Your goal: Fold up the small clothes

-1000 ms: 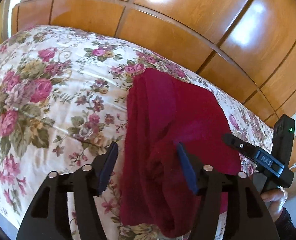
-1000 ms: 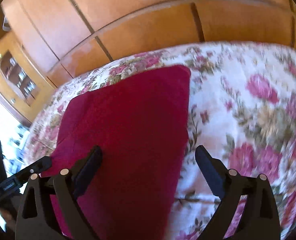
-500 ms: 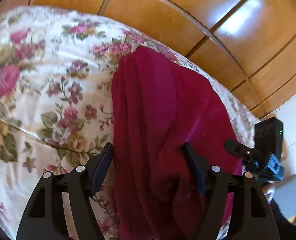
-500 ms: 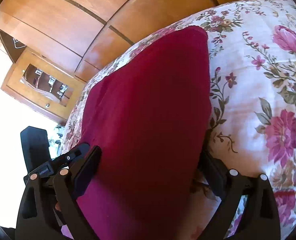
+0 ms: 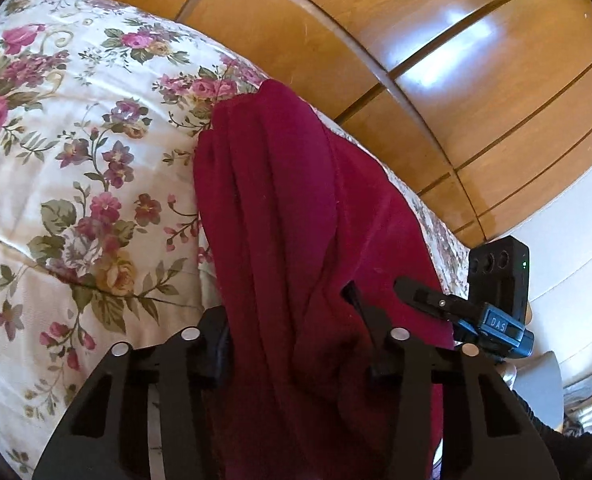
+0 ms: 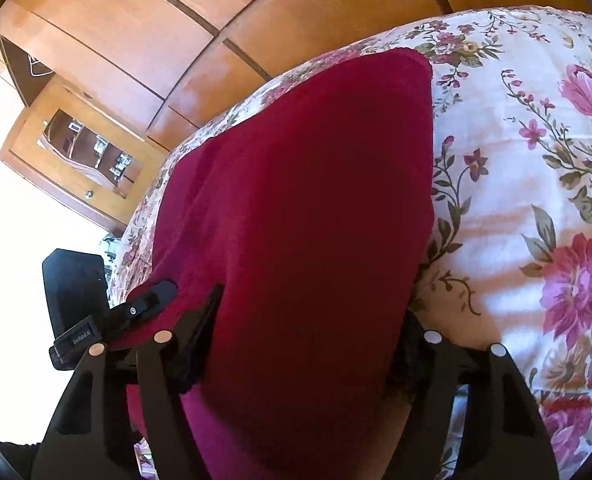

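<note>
Both pairs of jaws are closing on the near edge of the dark red garment [image 5: 296,216], which lies lengthwise on the floral bedspread [image 5: 75,184] and runs away from both grippers toward the wooden wardrobe doors [image 5: 336,32]. A second ago each gripper stood wide above the cloth; now the left gripper [image 5: 291,344] has dropped onto the rumpled left side, with bunched folds filling the gap between its fingers, and the right gripper [image 6: 304,340] has narrowed around the smoother right side, cloth bulging up between its jaws. Whether the pads already bite cannot be told (the fabric hides the tips in both views). Judging by this, the near hem is about to be gathered at two places, ready to lift and carry toward the far edge.
</note>
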`<state>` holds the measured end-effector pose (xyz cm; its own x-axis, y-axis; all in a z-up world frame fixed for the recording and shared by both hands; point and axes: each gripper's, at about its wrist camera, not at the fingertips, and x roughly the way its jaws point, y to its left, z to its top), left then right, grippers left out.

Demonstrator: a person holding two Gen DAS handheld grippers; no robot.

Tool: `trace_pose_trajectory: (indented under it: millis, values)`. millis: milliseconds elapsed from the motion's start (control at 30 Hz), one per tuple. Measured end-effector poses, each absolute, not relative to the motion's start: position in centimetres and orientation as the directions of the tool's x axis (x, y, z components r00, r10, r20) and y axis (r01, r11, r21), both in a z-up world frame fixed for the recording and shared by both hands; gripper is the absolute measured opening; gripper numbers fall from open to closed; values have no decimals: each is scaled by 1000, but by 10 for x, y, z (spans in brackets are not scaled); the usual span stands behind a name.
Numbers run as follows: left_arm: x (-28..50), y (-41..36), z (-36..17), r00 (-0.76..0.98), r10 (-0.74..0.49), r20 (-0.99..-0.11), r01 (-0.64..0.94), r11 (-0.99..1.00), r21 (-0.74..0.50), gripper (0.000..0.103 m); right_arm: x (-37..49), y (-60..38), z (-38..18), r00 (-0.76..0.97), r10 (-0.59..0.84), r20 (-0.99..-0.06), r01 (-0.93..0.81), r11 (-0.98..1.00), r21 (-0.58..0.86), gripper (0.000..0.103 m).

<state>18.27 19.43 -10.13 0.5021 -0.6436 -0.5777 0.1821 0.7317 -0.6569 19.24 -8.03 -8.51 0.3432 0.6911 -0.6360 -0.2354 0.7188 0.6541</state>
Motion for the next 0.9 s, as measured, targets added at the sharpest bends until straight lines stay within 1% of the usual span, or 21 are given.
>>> trace_pose_trajectory:
  millis: [67, 133, 233, 467, 700, 900]
  values:
    - [179, 194, -99, 517, -637, -572, 184, 735, -652, 43, 192, -77, -81, 343, 686, -642, -235, 724, 649, 59]
    - [173, 193, -95, 528, -632, -567, 189, 738, -648, 41, 189, -73, -74, 345, 672, -655, -244, 738, 629, 55]
    - [156, 196, -86, 542, -635, -551, 206, 736, -645, 40, 180, -65, -65, 346, 651, -676, -263, 758, 596, 52]
    - [111, 210, -78, 547, -638, -542, 208, 731, -650, 40, 141, -42, -58, 343, 634, -693, -275, 774, 571, 52]
    - [76, 223, -69, 552, -628, -549, 248, 752, -610, 40, 115, -12, -48, 351, 600, -719, -287, 800, 527, 51]
    - [57, 246, -58, 578, -614, -537, 261, 763, -591, 40, 106, 22, -37, 348, 595, -724, -341, 800, 494, 49]
